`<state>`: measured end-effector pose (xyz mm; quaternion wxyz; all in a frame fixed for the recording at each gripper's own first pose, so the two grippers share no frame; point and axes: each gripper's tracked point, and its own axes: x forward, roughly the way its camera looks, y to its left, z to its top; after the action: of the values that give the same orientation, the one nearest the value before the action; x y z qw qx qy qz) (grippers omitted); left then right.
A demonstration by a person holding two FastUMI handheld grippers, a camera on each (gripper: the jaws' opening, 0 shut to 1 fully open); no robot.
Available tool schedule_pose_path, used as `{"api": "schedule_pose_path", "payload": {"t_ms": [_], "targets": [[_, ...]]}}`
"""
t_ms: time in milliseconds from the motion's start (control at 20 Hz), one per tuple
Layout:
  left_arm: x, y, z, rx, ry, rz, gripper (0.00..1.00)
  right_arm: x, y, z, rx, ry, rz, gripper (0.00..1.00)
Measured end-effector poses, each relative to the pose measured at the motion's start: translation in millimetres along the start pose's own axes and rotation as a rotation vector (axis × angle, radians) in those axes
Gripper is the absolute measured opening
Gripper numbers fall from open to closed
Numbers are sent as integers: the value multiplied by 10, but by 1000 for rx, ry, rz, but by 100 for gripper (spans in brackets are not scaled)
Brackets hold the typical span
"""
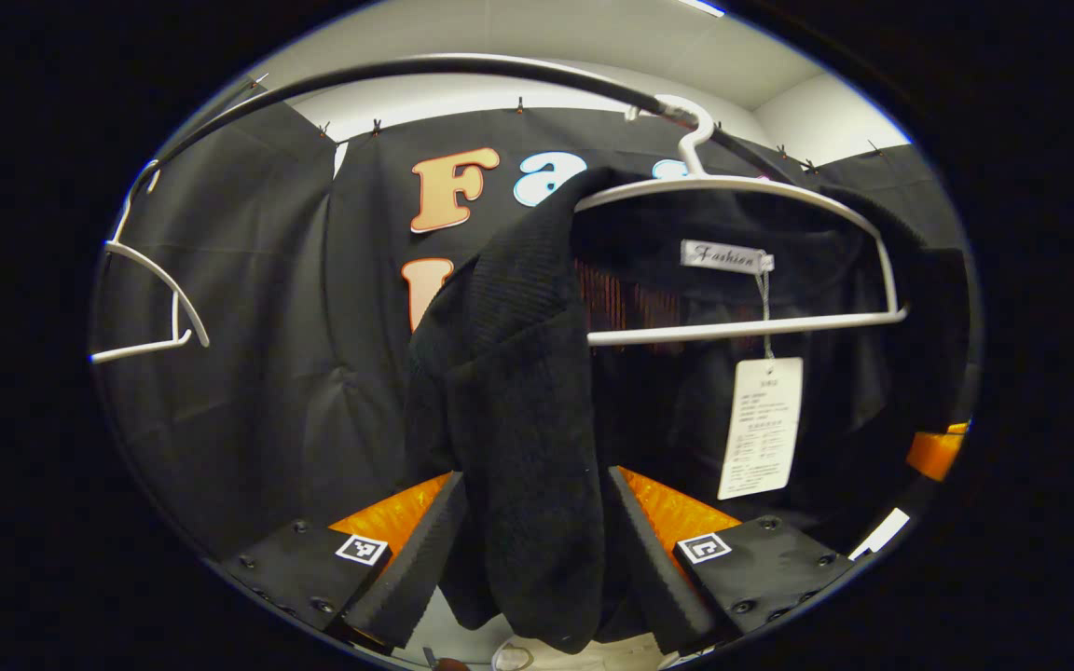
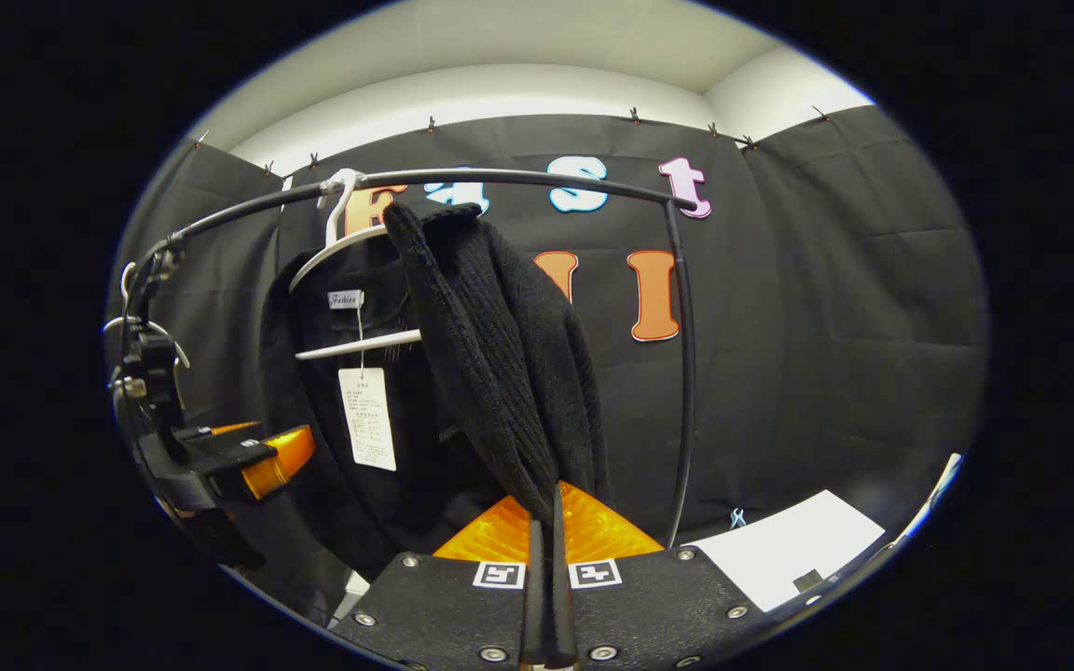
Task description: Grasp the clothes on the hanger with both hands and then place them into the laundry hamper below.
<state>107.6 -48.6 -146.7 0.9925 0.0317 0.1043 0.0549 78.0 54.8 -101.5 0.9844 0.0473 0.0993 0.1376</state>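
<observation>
A black knit garment (image 1: 518,391) hangs on a white hanger (image 1: 742,326) from a black rail (image 1: 462,65), with a paper tag (image 1: 761,429) dangling inside it. My left gripper (image 1: 532,559) is open, and the garment's front panel hangs down between its spread fingers. In the right gripper view the same garment (image 2: 500,373) drapes off the hanger (image 2: 351,347). My right gripper (image 2: 546,531) is shut on the lower edge of its ribbed fold. The left gripper (image 2: 220,457) shows at the left of that view, beside the garment.
An empty white hanger (image 1: 159,280) hangs farther left on the rail. The rail's upright post (image 2: 683,373) stands just right of the garment. A white sheet (image 2: 789,550) lies low at the right. Black cloth walls close in behind.
</observation>
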Motion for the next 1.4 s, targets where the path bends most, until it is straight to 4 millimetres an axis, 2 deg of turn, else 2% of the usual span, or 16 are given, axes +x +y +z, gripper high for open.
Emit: {"api": "schedule_pose_path", "payload": {"t_ms": [50,100,250,350,550,650,750,800,850,1000,1200,1400], "targets": [[49,44,-28,-1,4,2,100,-1,-31,40,8,-8,-7,3],[107,46,-28,-4,8,-6,94,-12,-79,75,15,-15,-20,2],[253,45,-36,3,14,-28,97,-16,-189,177,29,-29,-54,2],[339,43,-27,20,14,-42,86,-4,-249,223,23,-37,-73,2],[383,-11,-11,43,15,-77,56,-13,-349,339,19,-60,-107,2],[383,-2,43,53,8,-75,37,-35,-370,406,21,-78,-118,2],[361,-73,96,37,12,-109,13,4,-424,504,16,-96,-130,2],[338,-114,82,12,30,-126,5,11,-447,549,15,-104,-136,0],[328,-149,84,-9,41,-151,7,11,-482,587,15,-111,-142,1],[282,-29,143,-53,74,-156,7,34,-632,712,9,-136,-169,1],[183,76,364,-85,63,-152,7,117,-832,844,6,-162,-187,1],[157,142,464,-82,47,-150,7,259,-1000,814,13,-152,-193,0]]}}
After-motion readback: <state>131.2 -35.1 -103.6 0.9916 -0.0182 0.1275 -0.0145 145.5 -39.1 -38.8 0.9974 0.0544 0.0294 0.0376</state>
